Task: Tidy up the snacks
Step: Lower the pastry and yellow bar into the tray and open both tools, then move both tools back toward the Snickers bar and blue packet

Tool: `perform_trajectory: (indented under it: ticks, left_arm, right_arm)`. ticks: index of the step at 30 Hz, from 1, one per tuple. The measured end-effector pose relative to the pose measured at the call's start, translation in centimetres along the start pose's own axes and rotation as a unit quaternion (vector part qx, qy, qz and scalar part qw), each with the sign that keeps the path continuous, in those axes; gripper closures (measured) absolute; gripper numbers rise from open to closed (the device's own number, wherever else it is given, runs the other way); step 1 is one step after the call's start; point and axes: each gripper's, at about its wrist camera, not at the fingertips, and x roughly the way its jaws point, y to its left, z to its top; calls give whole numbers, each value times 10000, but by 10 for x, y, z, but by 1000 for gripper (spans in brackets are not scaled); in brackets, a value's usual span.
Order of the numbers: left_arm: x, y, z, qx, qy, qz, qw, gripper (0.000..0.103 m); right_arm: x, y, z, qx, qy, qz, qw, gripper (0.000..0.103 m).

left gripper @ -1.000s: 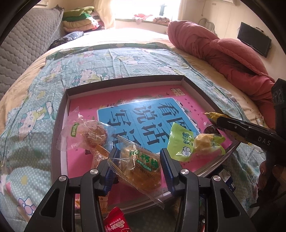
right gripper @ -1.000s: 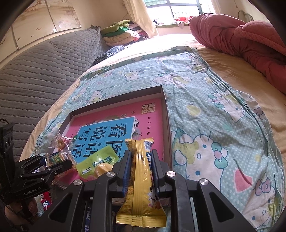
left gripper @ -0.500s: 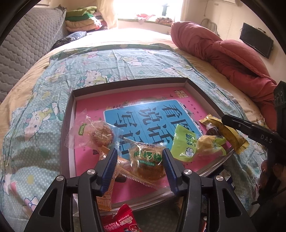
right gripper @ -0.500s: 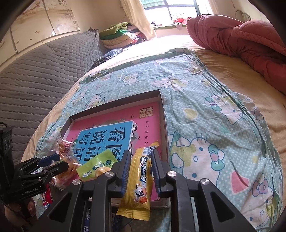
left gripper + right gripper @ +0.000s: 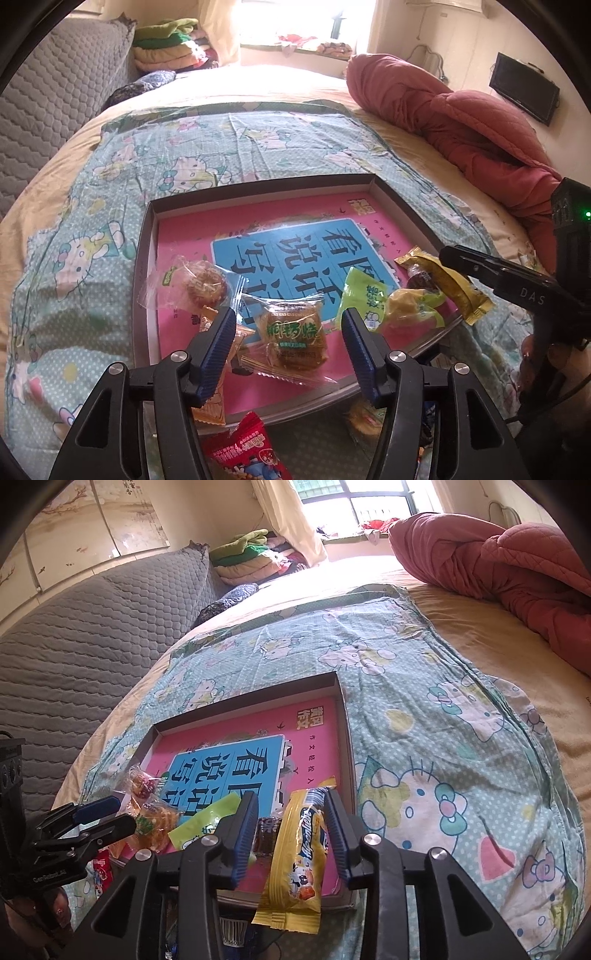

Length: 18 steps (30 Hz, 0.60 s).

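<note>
Your left gripper (image 5: pixel 288 332) wide over crinkly clear-wrapped pastry (image 5: pixel 291 338) in shallow cardboard tray (image 5: pixel 146 258), right gripper (image 5: pixel 291 819) parted, glossy yellow bar (image 5: pixel 295 856) seemingly loose between.

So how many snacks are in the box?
5: round pastry far left, orange packet beside it, cake in middle, green packet right, yellow bar at edge. More may hide.

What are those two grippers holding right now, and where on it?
Nothing. The left gripper is open around a clear-wrapped pastry lying in the tray. The right gripper is open too; the yellow snack bar lies loose between its fingers.
</note>
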Motion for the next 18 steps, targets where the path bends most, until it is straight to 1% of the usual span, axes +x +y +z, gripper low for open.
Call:
perform_trajectory:
  ticks: [7,13,18]
  left_arm:
    - [-12,-2,0,2,-58,22,10000,40]
    - [-24,-2,-1,-15,-110,33,9999,37]
    - [-28,-3,-6,-22,-65,57,10000,37]
  right_arm:
    - [-3,3,2,-29,-45,78,10000,59]
    - [-6,9,3,-128,-86,203,9997,57]
    - [-13,14,4,-194,-167,296,9992,54]
